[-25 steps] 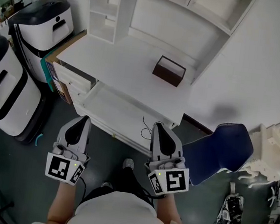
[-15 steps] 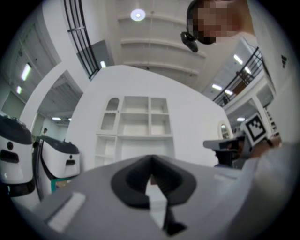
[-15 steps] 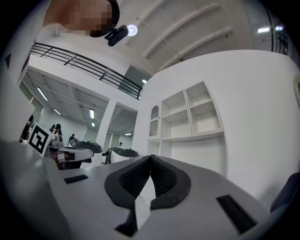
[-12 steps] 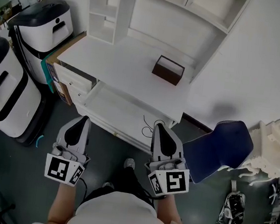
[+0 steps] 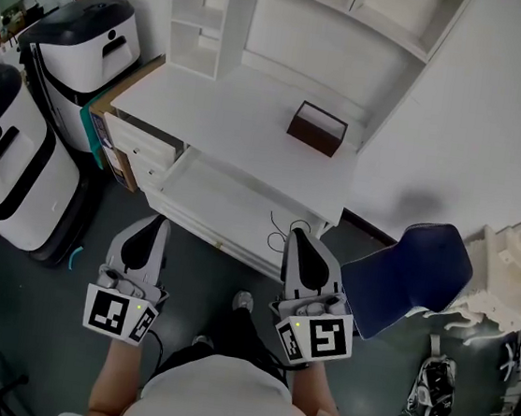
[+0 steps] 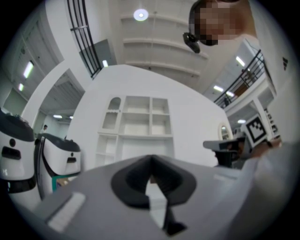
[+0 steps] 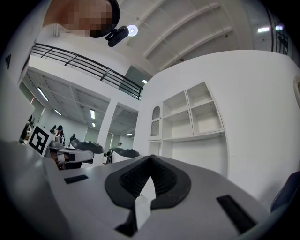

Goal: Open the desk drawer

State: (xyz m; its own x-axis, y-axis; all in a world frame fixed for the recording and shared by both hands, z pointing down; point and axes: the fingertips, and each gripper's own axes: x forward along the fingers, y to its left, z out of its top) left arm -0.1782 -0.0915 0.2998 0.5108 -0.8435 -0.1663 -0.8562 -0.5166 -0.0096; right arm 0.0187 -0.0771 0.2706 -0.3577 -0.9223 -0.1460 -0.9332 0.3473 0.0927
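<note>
The white desk with a shelf hutch stands ahead of me. A wide shallow drawer sticks out from under its top, towards me. My left gripper is shut and empty, held low in front of the drawer's left end and not touching it. Level with it, my right gripper is shut on nothing, its tip close before the drawer's right front corner. In the left gripper view the left gripper points at the hutch. The right gripper also faces the hutch.
A brown open box sits on the desk top. A thin cable loops at the drawer's right end. Small side drawers are at the desk's left. Two white-and-black machines stand left, a blue chair right.
Both grippers stay where they were, still shut. Only the head view has shifted a little, so the desk sits slightly lower in the picture.
</note>
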